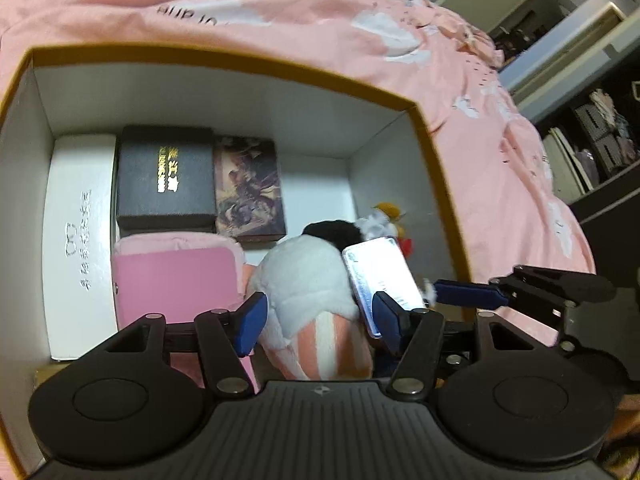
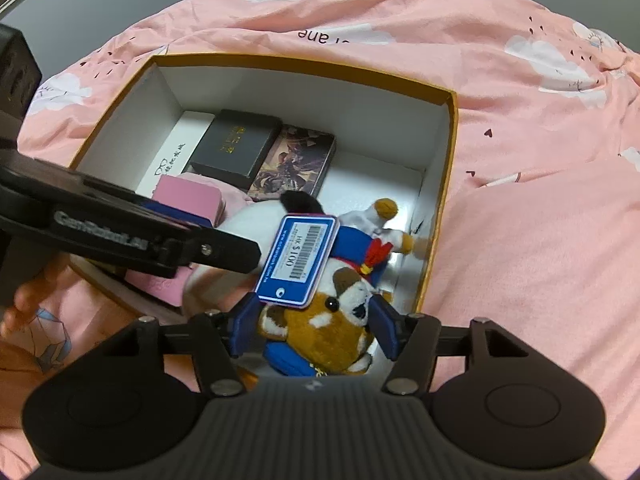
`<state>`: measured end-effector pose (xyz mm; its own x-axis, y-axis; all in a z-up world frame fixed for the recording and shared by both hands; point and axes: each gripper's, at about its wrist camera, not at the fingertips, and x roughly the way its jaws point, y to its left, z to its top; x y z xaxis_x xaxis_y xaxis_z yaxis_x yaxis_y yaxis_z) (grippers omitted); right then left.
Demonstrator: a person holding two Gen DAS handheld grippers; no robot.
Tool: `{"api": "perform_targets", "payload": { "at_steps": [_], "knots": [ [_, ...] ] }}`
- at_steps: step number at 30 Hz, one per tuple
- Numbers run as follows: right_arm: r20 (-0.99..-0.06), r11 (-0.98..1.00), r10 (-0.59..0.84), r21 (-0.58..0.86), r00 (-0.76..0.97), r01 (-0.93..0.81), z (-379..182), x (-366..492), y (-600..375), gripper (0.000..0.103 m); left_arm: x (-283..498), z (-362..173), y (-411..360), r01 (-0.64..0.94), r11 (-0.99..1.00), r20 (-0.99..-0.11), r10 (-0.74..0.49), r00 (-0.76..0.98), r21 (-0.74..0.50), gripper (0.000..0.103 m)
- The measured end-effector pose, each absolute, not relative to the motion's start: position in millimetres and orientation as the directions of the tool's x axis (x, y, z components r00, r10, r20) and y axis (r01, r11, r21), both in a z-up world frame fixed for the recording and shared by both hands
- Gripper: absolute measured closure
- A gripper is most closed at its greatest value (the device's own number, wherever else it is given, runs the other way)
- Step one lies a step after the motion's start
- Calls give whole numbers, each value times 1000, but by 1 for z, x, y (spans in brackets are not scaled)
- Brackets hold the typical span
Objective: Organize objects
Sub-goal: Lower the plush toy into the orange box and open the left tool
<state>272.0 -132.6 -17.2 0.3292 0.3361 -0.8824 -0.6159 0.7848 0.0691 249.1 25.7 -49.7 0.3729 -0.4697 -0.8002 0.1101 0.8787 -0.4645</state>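
An open cardboard box (image 1: 436,152) (image 2: 448,136) with white inside walls lies on a pink bed cover. In it are a white case (image 1: 76,236), a black box with gold lettering (image 1: 166,176) (image 2: 236,148), a picture tin (image 1: 250,188) (image 2: 296,164), a pink case (image 1: 176,280) (image 2: 188,198), a white plush (image 1: 304,276) and a red panda plush (image 2: 328,328). A blue price tag (image 2: 298,262) (image 1: 380,276) rests on the plushes. My left gripper (image 1: 320,316) straddles the white plush, fingers apart. My right gripper (image 2: 314,328) straddles the panda's head, fingers apart.
The pink bed cover (image 2: 520,208) surrounds the box. Dark shelving with stored items (image 1: 592,140) stands at the right in the left wrist view. The left gripper's arm (image 2: 120,232) crosses the box's near left corner in the right wrist view.
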Motion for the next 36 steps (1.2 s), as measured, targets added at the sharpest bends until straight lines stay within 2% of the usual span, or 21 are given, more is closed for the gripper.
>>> {"api": "perform_targets", "payload": {
  "at_steps": [4,11,22,32,36],
  "knots": [
    [-876,771,344,57,339,-635,-9,269,-137,42,244,-36,23,157,885,-802,-464,377,-438,39],
    [-894,739,316,21,319,-673,-10,274,-138,70,246,-45,3,195,898,-838,-439,323,-395,56],
    [-922,707,294,34,250,-707,-33,281,-134,89,244,-67,-9,206,919,-887,-382,259,-336,60],
    [-934,715,280,49,221,-698,-46,289,-126,94,244,-85,-8,175,915,-889,-396,229,-363,57],
    [-929,718,289,51,231,-694,-44,290,-128,92,239,-82,-6,169,915,-882,-399,251,-366,55]
  ]
}}
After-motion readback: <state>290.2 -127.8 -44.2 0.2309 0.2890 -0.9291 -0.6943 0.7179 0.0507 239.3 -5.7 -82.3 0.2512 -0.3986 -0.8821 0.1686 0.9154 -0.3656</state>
